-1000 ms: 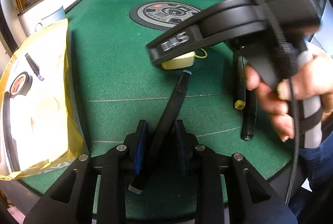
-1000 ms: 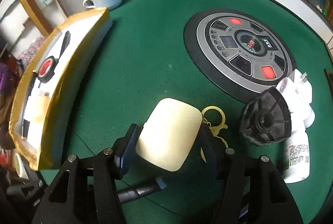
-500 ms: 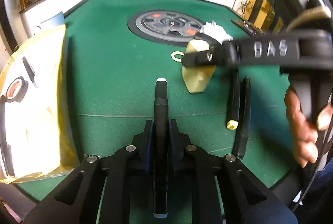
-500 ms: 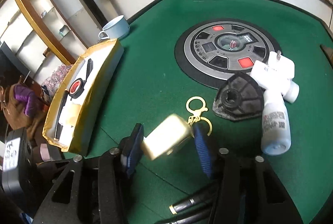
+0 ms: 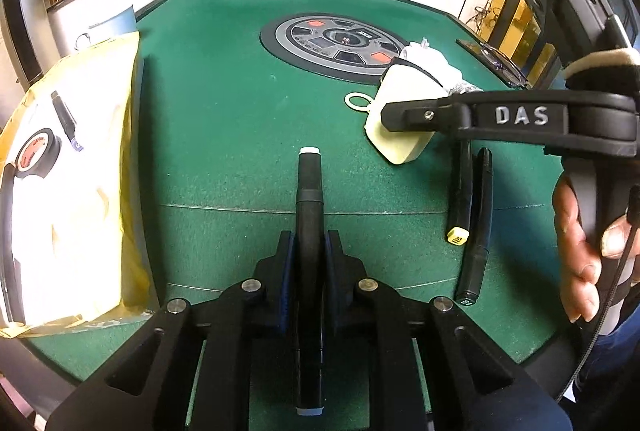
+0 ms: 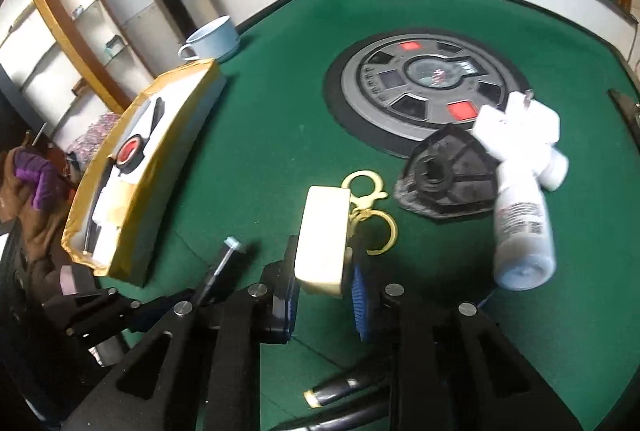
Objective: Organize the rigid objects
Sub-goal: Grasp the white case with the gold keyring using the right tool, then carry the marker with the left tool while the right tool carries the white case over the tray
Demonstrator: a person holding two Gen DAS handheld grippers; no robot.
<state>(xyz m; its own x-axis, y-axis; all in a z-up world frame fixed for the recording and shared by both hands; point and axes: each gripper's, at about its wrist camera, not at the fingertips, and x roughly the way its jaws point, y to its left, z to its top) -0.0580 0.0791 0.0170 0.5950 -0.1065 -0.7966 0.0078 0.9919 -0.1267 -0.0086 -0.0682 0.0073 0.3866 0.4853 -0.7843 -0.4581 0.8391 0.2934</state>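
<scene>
Pen (image 5: 309, 215): pinched lengthwise by the left tool (image 5: 308, 263), centre bottom, lifted off the desk (image 5: 224, 119) for carrying.
Case (image 6: 322, 235): cream, edge-on; the right tool (image 6: 324, 295) has just been closing and pinches it.
Box (image 5: 80, 191): left edge, likely destination.

Green felt table (image 5: 224, 119), cream case (image 6: 322, 231), black marker (image 5: 309, 207), yellow-edged box (image 6: 160, 187).
</scene>
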